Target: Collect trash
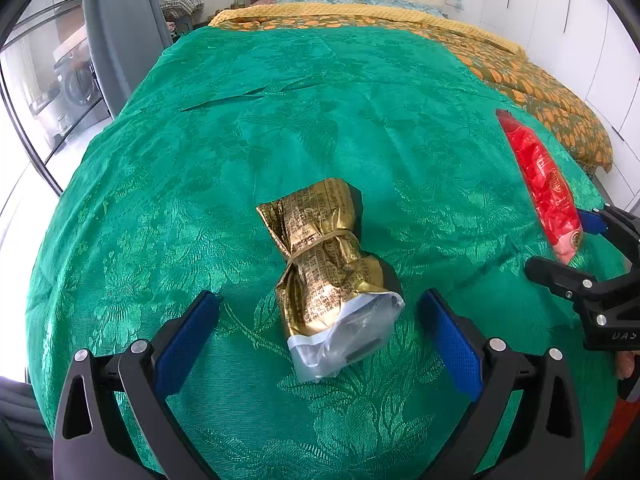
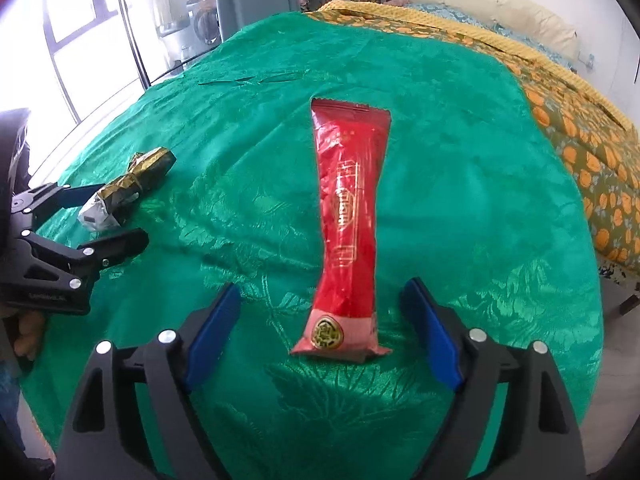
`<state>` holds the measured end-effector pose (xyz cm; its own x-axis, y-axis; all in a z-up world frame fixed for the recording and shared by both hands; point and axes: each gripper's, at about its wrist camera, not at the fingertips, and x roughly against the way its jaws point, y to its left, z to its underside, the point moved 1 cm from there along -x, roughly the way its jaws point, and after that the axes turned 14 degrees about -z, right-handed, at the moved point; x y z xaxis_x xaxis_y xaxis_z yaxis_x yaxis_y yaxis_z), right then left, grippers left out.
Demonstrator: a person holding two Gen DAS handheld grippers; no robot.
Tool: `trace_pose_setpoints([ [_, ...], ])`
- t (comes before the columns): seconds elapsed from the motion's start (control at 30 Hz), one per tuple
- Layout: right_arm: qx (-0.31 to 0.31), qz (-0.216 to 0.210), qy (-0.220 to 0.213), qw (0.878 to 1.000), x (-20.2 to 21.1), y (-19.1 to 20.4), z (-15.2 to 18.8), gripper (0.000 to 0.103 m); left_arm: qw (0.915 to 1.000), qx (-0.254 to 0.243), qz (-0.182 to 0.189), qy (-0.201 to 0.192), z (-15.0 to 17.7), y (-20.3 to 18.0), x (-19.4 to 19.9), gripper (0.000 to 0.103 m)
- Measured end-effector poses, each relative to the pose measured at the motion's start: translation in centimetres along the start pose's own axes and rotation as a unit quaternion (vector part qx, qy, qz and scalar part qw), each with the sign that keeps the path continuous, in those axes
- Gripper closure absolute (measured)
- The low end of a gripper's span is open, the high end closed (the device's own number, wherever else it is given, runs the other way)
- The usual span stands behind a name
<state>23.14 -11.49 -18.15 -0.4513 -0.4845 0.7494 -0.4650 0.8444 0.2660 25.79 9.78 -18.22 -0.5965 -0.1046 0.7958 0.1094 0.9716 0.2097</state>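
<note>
Squarely between spread jaws: red wrapper (image 2: 347,216).

I can read only "UAS" on the right gripper (image 1: 560,248); print on the gold wrapper (image 1: 324,248) is too small.

Red wrapper (image 2: 349,216) on green bedspread (image 2: 460,200), between spread jaws.

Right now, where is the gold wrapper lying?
The gold wrapper lies on the green cloth, between the open left gripper fingers; the red packet lies to its right.
</note>
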Motion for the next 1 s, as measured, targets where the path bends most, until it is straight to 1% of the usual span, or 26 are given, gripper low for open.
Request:
trace_pose_setpoints([
  [0.13,0.004,0.009,0.003,1.0,-0.1,0.1,0.0,0.017,1.0,0.0,0.0,0.0,0.0,0.0,0.0,0.005],
  [0.37,0.003,0.013,0.005,1.0,-0.2,0.2,0.0,0.015,1.0,0.0,0.0,0.0,0.0,0.0,0.0,0.005],
  [0.8,-0.002,0.007,0.005,1.0,-0.3,-0.1,-0.1,0.013,1.0,0.001,0.001,0.0,0.0,0.0,0.0,0.004],
  [0.9,-0.003,0.004,0.004,1.0,-0.2,-0.2,-0.1,0.013,0.9999,-0.001,0.014,0.0,0.2,0.3,0.2,0.005],
  [0.93,-0.005,-0.002,0.003,1.0,0.0,-0.3,0.0,0.013,0.9997,-0.003,0.025,-0.001,0.4,0.5,0.5,0.005],
  [1.0,-0.001,-0.01,0.006,1.0,0.5,-0.3,0.4,0.014,0.9981,-0.001,0.062,0.001,1.0,1.4,1.3,0.005],
])
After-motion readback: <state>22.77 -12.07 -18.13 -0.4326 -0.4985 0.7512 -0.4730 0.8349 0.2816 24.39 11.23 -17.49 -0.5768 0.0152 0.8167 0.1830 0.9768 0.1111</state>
